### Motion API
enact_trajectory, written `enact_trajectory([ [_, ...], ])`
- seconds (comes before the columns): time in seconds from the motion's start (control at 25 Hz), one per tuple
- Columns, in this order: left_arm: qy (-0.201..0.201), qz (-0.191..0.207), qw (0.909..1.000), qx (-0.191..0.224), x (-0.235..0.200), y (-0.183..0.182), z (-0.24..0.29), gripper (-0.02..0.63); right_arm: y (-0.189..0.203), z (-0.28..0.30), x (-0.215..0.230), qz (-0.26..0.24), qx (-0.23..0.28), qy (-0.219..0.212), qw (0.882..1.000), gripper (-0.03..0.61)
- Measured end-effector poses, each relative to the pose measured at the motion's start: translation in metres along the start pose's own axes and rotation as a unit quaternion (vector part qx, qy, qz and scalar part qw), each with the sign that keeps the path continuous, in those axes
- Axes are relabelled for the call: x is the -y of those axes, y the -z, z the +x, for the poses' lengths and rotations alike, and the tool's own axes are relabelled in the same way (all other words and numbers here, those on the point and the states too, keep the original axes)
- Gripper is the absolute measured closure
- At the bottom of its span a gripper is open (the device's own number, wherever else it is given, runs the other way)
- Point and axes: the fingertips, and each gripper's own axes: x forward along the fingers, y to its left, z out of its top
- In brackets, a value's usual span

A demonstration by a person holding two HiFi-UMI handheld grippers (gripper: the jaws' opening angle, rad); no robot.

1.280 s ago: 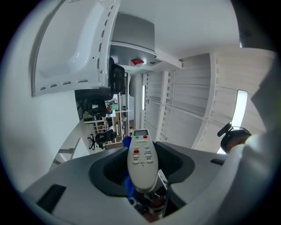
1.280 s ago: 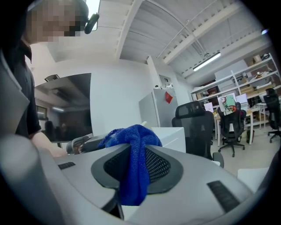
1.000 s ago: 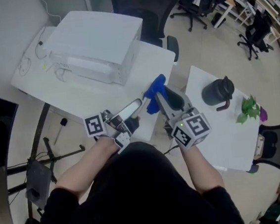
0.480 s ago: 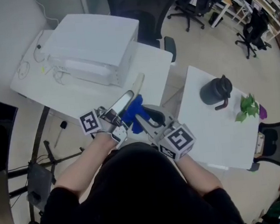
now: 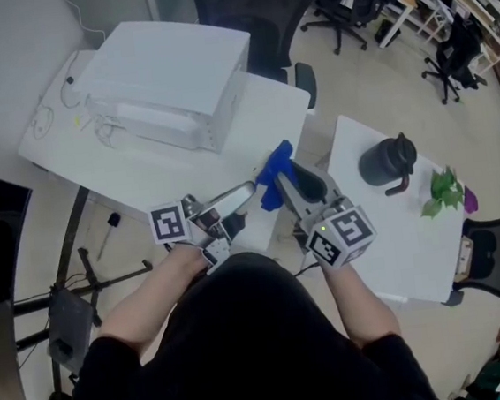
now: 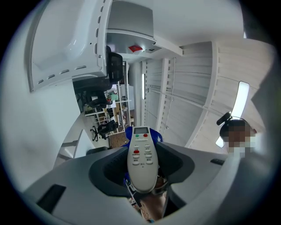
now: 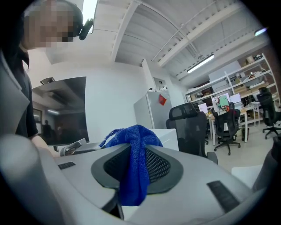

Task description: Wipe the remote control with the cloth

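Observation:
A light grey remote control [image 6: 141,160] with red and green buttons is clamped in my left gripper [image 6: 141,169], which is shut on it and holds it in the air. In the head view the remote [image 5: 229,197] points right from the left gripper [image 5: 206,219]. My right gripper [image 7: 137,169] is shut on a blue cloth [image 7: 134,158] that bunches out between its jaws. Seen from the head, the cloth [image 5: 273,169] sits just off the remote's far tip, held by the right gripper [image 5: 285,182]. I cannot tell whether cloth and remote touch.
Below stands a white table [image 5: 264,118] carrying a large white box [image 5: 171,79]. A second white table [image 5: 396,241] to the right holds a dark kettle [image 5: 388,164] and a green plant [image 5: 445,192]. Office chairs [image 5: 252,8] stand behind.
The right gripper carried the cloth in along the remote toward my body half a second ago, then drew it back out to the remote's far tip. The left gripper barely shifted.

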Motion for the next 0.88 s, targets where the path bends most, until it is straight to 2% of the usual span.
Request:
enact_trajectory([
  [0.08, -0.003, 0.0, 1.0, -0.003, -0.002, 0.002, 0.0, 0.41, -0.002, -0.001, 0.003, -0.002, 0.002, 0.004, 1.0, 0.476],
  [0.16, -0.013, 0.016, 0.9998, -0.002, -0.003, -0.002, -0.002, 0.41, -0.004, -0.004, 0.003, -0.004, 0.003, 0.007, 1.0, 0.476],
  [0.24, -0.049, 0.071, 0.9962, -0.002, -0.011, -0.01, -0.012, 0.41, -0.004, -0.01, 0.005, -0.008, 0.004, 0.014, 1.0, 0.476],
  [0.28, -0.082, 0.116, 0.9898, -0.008, -0.019, -0.015, -0.021, 0.41, -0.004, -0.014, 0.006, -0.01, 0.003, 0.018, 1.0, 0.476],
  [0.32, -0.124, 0.174, 0.9766, -0.019, -0.03, -0.02, -0.033, 0.41, -0.002, -0.017, 0.007, -0.012, 0.001, 0.022, 1.0, 0.476],
  [0.36, -0.179, 0.24, 0.9534, -0.037, -0.043, -0.026, -0.048, 0.41, 0.0, -0.02, 0.009, -0.014, -0.003, 0.025, 1.0, 0.476],
  [0.4, -0.239, 0.307, 0.9195, -0.059, -0.058, -0.032, -0.065, 0.41, 0.004, -0.023, 0.01, -0.016, -0.008, 0.029, 0.999, 0.476],
  [0.48, -0.345, 0.409, 0.839, -0.099, -0.09, -0.043, -0.101, 0.41, 0.014, -0.027, 0.012, -0.018, -0.02, 0.035, 0.999, 0.476],
  [0.52, -0.385, 0.438, 0.8044, -0.112, -0.104, -0.048, -0.117, 0.41, 0.019, -0.028, 0.013, -0.02, -0.027, 0.038, 0.999, 0.476],
  [0.56, -0.417, 0.456, 0.7769, -0.12, -0.116, -0.052, -0.132, 0.41, 0.025, -0.029, 0.013, -0.021, -0.035, 0.042, 0.998, 0.476],
  [0.6, -0.442, 0.468, 0.7553, -0.124, -0.128, -0.055, -0.146, 0.41, 0.031, -0.03, 0.012, -0.022, -0.044, 0.045, 0.998, 0.476],
  [0.64, -0.463, 0.475, 0.7379, -0.125, -0.138, -0.058, -0.157, 0.41, 0.036, -0.031, 0.012, -0.023, -0.053, 0.048, 0.997, 0.476],
  [0.72, -0.496, 0.479, 0.7131, -0.129, -0.16, -0.06, -0.175, 0.41, 0.046, -0.032, 0.01, -0.027, -0.069, 0.053, 0.996, 0.476],
  [0.88, -0.543, 0.46, 0.686, -0.15, -0.205, -0.053, -0.204, 0.41, 0.059, -0.036, 0.003, -0.031, -0.093, 0.055, 0.994, 0.476],
])
